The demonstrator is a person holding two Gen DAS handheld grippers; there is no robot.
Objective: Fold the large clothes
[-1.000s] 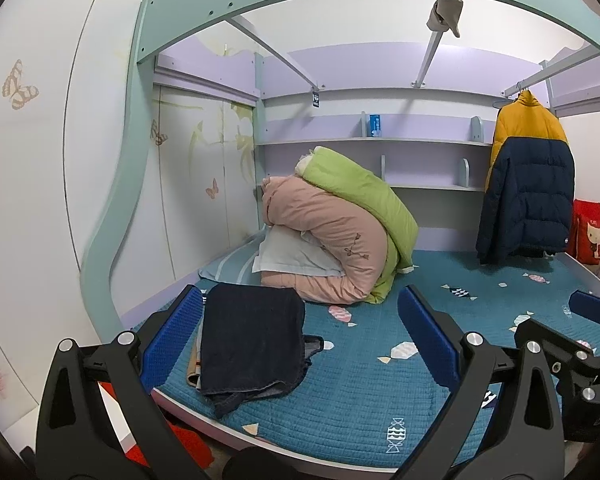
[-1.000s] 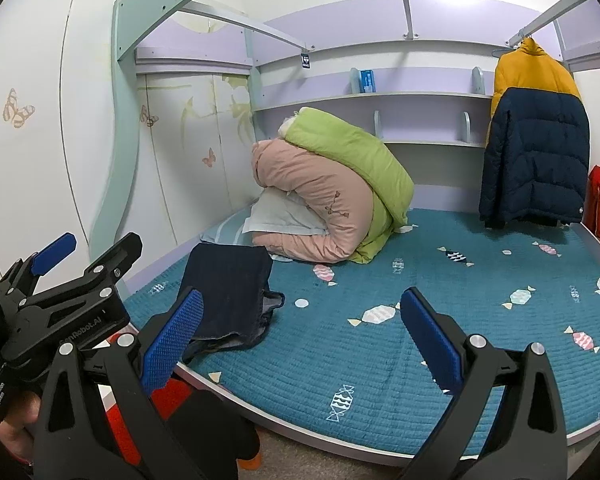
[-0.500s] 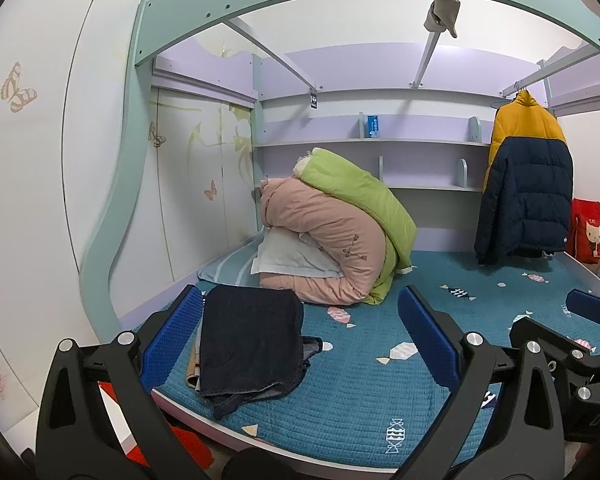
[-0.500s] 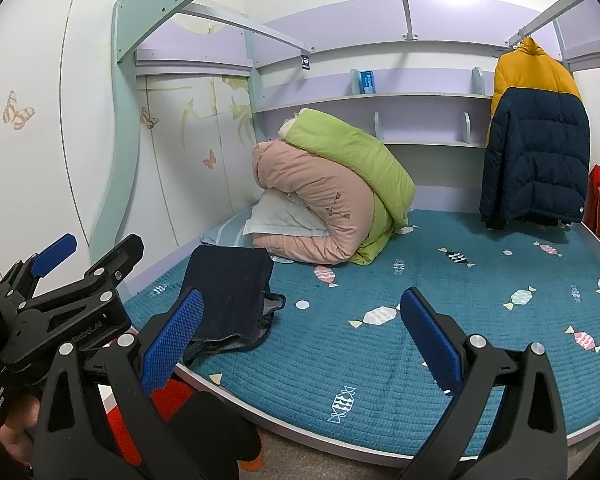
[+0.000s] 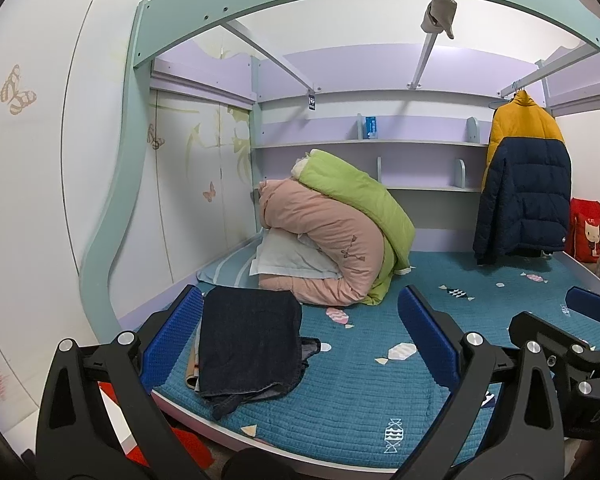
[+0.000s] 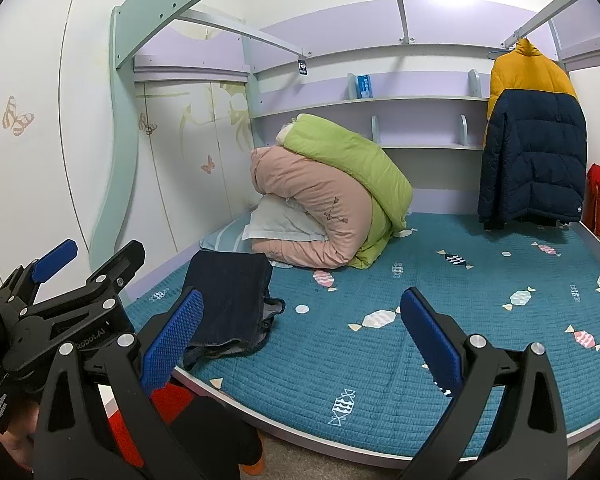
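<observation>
A folded dark denim garment [image 5: 248, 344] lies on the teal bed mat [image 5: 352, 400] near its front left corner; it also shows in the right wrist view [image 6: 228, 304]. A tan folded piece peeks out under its left edge. My left gripper [image 5: 300, 340] is open and empty, held before the bed's front edge, its blue pads on either side of the garment in view. My right gripper [image 6: 300, 340] is open and empty, to the right of the left one. The left gripper's body [image 6: 60, 308] shows at the left of the right wrist view.
A rolled pink and green duvet [image 5: 340, 236] with a pillow sits at the back left of the bed. A yellow and navy puffer jacket [image 5: 524, 184] hangs at the back right. A red bag [image 5: 586, 230] stands far right. Shelves line the back wall.
Both grippers have drifted only slightly; the view is nearly the same. The garment has not moved.
</observation>
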